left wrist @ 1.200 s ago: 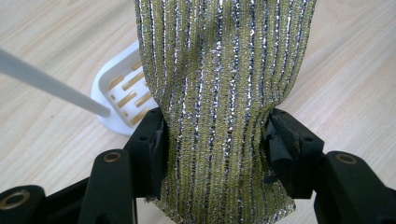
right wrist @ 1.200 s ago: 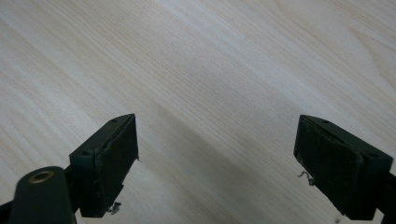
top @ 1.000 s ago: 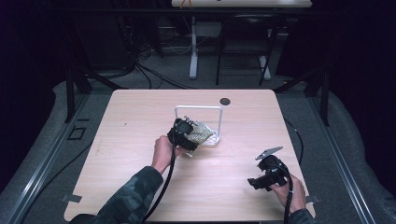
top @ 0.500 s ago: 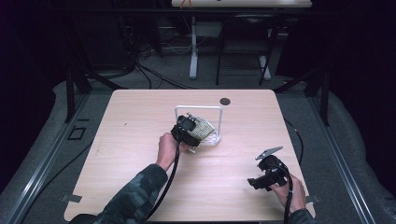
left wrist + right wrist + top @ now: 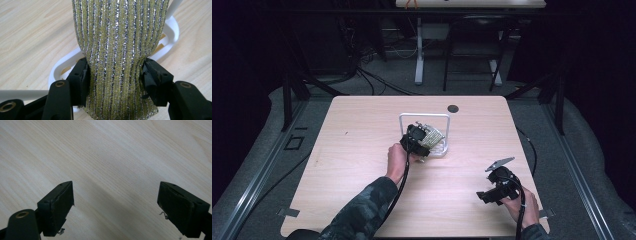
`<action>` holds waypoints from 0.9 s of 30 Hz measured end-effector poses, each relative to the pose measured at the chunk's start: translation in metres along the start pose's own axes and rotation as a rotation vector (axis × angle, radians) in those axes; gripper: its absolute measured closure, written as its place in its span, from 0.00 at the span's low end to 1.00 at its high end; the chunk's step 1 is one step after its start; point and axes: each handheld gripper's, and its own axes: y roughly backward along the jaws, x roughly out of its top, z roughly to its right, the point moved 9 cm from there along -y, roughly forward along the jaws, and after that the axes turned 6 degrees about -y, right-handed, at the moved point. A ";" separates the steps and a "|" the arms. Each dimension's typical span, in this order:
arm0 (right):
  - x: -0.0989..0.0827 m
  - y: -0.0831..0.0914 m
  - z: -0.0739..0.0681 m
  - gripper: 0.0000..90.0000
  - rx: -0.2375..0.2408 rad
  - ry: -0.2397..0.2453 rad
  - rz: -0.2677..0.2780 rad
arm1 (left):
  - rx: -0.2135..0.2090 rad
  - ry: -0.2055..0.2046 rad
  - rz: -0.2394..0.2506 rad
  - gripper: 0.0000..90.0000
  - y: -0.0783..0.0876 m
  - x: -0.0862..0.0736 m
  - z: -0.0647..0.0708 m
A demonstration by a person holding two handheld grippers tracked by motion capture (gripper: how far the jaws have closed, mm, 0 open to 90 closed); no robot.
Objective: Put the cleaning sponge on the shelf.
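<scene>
The wooden table [image 5: 362, 150] carried just the white wire rack [image 5: 432, 120] near its middle and a small dark disc [image 5: 453, 108] toward the far edge. Over the past second I had pushed my left gripper [image 5: 417, 142] a little farther in toward the rack — by this moment it sat right against it. In the left gripper view its jaws were clamped on both sides of the glittery gold-and-silver striped cloth [image 5: 120, 50], pinching it in, with the rack's white base just beneath. I judged the cloth was being set on or lifted off the rack — I could not tell which. My right gripper [image 5: 497, 187] had not moved, hanging near the table's right front corner, jaws spread wide over bare wood.
</scene>
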 end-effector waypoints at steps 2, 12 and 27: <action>0.000 0.000 0.000 0.15 0.002 0.001 0.000 | 0.011 0.000 -0.002 0.48 -0.004 0.001 0.000; 0.000 -0.001 -0.002 0.15 0.012 0.003 0.002 | 0.044 -0.002 -0.011 0.46 -0.017 0.009 -0.002; 0.000 0.000 -0.004 0.15 0.025 0.010 0.000 | 0.103 -0.021 -0.007 0.25 -0.018 0.012 -0.001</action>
